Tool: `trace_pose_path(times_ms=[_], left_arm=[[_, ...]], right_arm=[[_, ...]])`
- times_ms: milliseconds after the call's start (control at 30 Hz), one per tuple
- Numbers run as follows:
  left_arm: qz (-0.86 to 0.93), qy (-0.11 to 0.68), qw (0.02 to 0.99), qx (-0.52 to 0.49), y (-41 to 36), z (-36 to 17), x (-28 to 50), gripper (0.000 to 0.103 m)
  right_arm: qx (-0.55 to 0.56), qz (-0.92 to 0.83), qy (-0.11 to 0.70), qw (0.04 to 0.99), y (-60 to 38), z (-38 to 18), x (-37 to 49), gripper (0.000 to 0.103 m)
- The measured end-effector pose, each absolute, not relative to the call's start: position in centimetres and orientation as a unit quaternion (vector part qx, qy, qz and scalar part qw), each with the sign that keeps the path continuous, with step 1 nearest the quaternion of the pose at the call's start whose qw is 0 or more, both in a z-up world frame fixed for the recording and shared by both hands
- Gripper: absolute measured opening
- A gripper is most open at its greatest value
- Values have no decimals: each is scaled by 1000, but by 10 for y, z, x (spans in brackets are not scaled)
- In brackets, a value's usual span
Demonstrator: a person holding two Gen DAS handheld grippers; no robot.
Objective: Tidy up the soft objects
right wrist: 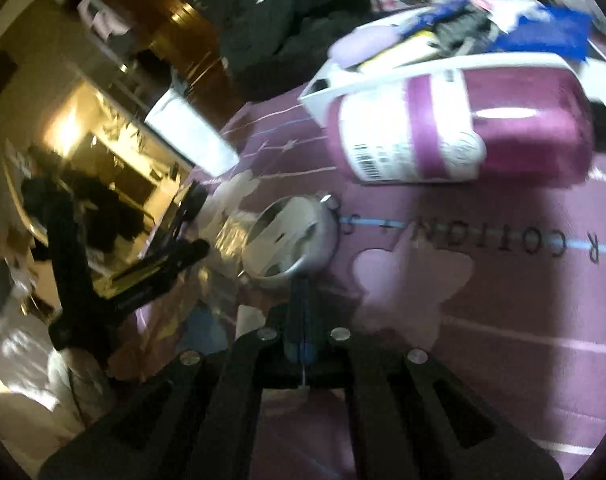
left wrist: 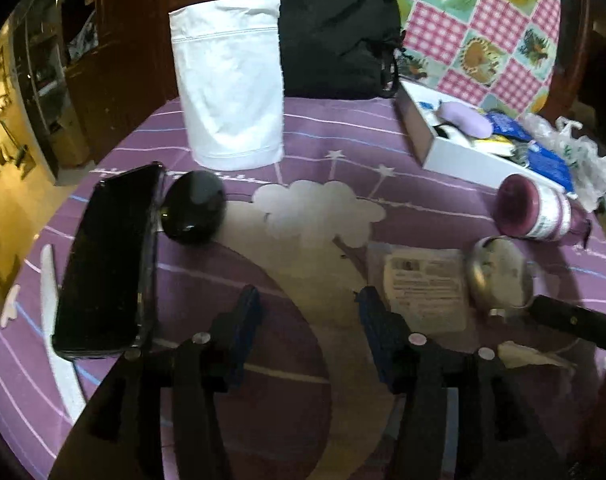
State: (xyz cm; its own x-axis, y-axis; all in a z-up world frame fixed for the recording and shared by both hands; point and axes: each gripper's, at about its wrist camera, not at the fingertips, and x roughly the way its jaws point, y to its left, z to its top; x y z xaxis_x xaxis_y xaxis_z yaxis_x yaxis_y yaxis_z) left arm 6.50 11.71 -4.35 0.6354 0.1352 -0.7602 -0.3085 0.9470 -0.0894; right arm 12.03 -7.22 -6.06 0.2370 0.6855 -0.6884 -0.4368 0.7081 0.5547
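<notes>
From my station I find the left gripper [left wrist: 307, 312] released, its blue pads standing apart over bare purple bedsheet [left wrist: 303, 148] with nothing between them. The right gripper [right wrist: 301, 316] is clenched – pads pressed flat together, nothing visibly held, its tips just short of a round metal tin [right wrist: 293, 240]. The right-wrist view is blurred. Soft items noted: a white fabric pouch [left wrist: 231, 88] standing upright at the far side of the sheet, and a lilac soft piece [left wrist: 467, 122] lying in the open white box [left wrist: 455, 156] at far right among blue packets. A purple bottle [left wrist: 533, 210] lies on its side just beside that box. A black case [left wrist: 107, 264] lies at the left, touching a dark rounded object [left wrist: 195, 212]. A clear sachet with a printed label [left wrist: 427, 288] lies flat beside the tin – a black backpack [left wrist: 335, 28] stands behind the pouch
</notes>
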Motion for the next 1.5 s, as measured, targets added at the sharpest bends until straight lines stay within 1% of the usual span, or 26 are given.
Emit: trace_pose_path(times_ms=[200, 300, 433, 500, 567, 600, 633, 667, 700, 733, 767, 833, 867, 900, 933, 967, 1000, 1033, 1200, 1233, 1267, 1300, 1333, 1367, 1400, 1500], left_arm=[[82, 400, 906, -108, 106, -40, 64, 52], [24, 391, 914, -107, 91, -34, 65, 68], [28, 374, 926, -50, 68, -26, 69, 73], [25, 394, 918, -40, 64, -31, 79, 74], [24, 436, 899, -31, 60, -45, 94, 76], [24, 431, 902, -13, 57, -45, 96, 77], [27, 434, 901, -2, 55, -48, 99, 75], [22, 432, 901, -19, 58, -50, 101, 71], [27, 430, 902, -19, 59, -51, 101, 58], [25, 427, 904, -16, 60, -51, 100, 49], [22, 426, 904, -15, 61, -52, 101, 48], [22, 425, 905, -17, 63, -53, 101, 42], [20, 424, 905, -17, 64, -55, 102, 40], [19, 423, 906, -17, 63, -54, 101, 37], [18, 423, 906, -18, 64, -54, 101, 34], [18, 422, 906, -19, 66, -55, 100, 32], [18, 421, 907, -20, 62, -51, 100, 29], [18, 420, 907, -21, 60, -48, 97, 26], [13, 413, 910, -32, 60, -42, 81, 18], [14, 411, 911, -31, 60, -41, 80, 13], [18, 407, 913, -29, 60, -40, 79, 7], [17, 405, 914, -30, 61, -39, 78, 7], [17, 405, 913, -31, 61, -40, 78, 6], [17, 405, 914, -31, 61, -40, 79, 6], [17, 404, 914, -31, 61, -39, 78, 6], [20, 400, 916, -23, 58, -37, 76, 5]], right_arm=[[129, 339, 461, 810, -84, -43, 115, 0], [127, 328, 441, 826, -85, -39, 117, 0], [124, 317, 412, 845, -93, -29, 117, 0], [124, 318, 406, 848, -95, -26, 117, 0], [126, 336, 411, 838, -94, -25, 120, 0], [120, 349, 419, 830, -91, -26, 121, 0], [108, 357, 430, 822, -87, -28, 121, 1], [94, 361, 440, 817, -83, -28, 120, 1], [71, 361, 448, 815, -77, -29, 119, 1], [57, 363, 451, 814, -72, -30, 117, 2], [39, 369, 456, 809, -67, -30, 114, 5], [8, 385, 467, 796, -56, -34, 107, 11], [-4, 392, 468, 792, -51, -35, 103, 17], [-17, 401, 468, 787, -46, -36, 100, 31], [-26, 405, 469, 784, -43, -38, 96, 40], [-36, 407, 469, 783, -40, -39, 93, 56], [-46, 408, 466, 784, -38, -40, 90, 59], [-53, 410, 460, 786, -36, -39, 87, 59], [-85, 409, 463, 782, -29, -42, 81, 59], [-99, 400, 464, 784, -27, -43, 80, 59], [-119, 384, 464, 789, -24, -44, 78, 55], [-149, 362, 461, 797, -20, -46, 75, 40], [-182, 340, 450, 805, -16, -47, 71, 33], [-198, 331, 446, 808, -15, -47, 69, 20], [-202, 335, 445, 806, -15, -47, 68, 5], [-180, 358, 448, 799, -18, -42, 68, 3]])
